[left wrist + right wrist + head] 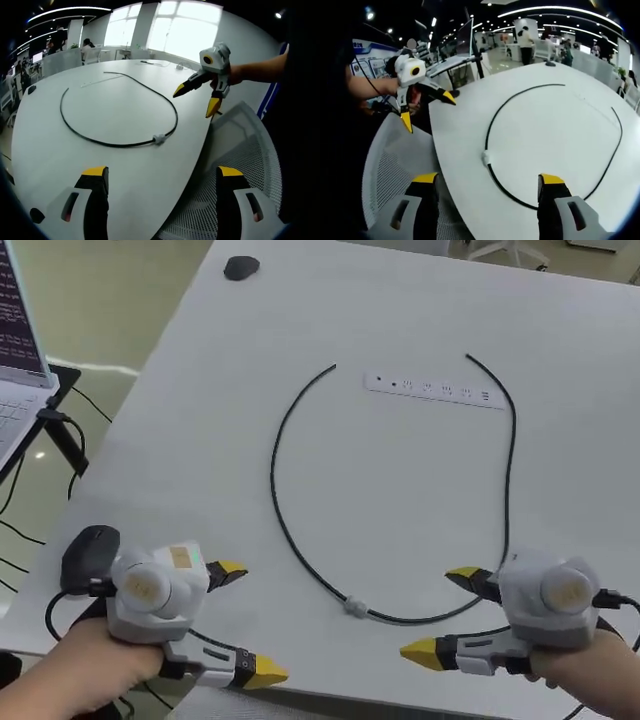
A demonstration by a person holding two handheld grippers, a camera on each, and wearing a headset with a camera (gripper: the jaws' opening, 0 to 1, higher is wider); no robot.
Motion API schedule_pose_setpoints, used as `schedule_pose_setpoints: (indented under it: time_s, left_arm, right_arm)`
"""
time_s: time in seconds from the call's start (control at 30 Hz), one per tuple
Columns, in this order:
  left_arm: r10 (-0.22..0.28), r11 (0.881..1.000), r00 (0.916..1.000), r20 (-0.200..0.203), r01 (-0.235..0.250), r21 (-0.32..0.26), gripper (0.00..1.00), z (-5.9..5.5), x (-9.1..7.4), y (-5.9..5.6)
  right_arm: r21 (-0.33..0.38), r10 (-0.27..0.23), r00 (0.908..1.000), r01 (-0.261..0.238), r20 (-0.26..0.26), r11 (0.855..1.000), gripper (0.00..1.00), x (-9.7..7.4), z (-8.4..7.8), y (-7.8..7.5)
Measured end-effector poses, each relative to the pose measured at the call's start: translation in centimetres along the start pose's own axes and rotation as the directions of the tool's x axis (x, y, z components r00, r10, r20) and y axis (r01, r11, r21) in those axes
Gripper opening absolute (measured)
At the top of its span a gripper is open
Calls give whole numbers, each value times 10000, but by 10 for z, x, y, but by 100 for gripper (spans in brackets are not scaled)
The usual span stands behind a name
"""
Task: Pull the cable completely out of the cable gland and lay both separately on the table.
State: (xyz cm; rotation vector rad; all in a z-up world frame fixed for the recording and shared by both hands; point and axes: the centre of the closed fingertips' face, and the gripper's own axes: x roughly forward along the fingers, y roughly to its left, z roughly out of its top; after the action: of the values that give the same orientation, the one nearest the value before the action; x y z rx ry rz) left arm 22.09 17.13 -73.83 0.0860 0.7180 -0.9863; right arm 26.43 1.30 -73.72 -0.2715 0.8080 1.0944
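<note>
Now the gland [355, 607] lies between my left gripper [257, 620] and right gripper [432, 612], slightly nearer the right. Both are spread apart, empty.

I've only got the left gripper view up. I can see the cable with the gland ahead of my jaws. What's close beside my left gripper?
Observer: A dark rounded object lies at the edge of the table, right beside the left gripper.
Operator: And that pale streak past the cable?
Observer: A white power strip, lying by the cable's two ends.
Operator: Anything off the table?
Observer: An open laptop, left of it.
</note>
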Motion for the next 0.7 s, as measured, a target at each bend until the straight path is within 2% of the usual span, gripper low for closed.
schedule_pose_setpoints:
  time_s: [0.1,0.3,0.37,0.43,0.63,0.7]
  left_arm:
    - [-43,9999,9999,123,45,-120,88,1,0,1]
    - [-38,9999,10000,17,38,-151,88,-2,2,3]
    - [-44,9994,10000,62,46,-347,87,-1,3,4]
    - [1,9992,9995,301,11,-395,88,4,3,4]
    - [-1,9993,9993,383,15,-368,88,8,4,5]
    - [-30,9998,9994,356,36,-173,88,8,4,4]
  right_arm:
    - [-84,17,10000,-18,-91,10000,75,5,4,-1]
    - [-232,81,9990,-92,-450,9997,70,20,8,-4]
    - [-274,149,9985,-163,-528,9995,69,24,10,-3]
    - [-338,192,9978,-214,-640,9992,68,29,10,-4]
    - [-691,371,9937,-445,-1056,9966,65,44,7,0]
    - [-658,430,9921,-510,-1178,9965,63,49,6,-1]
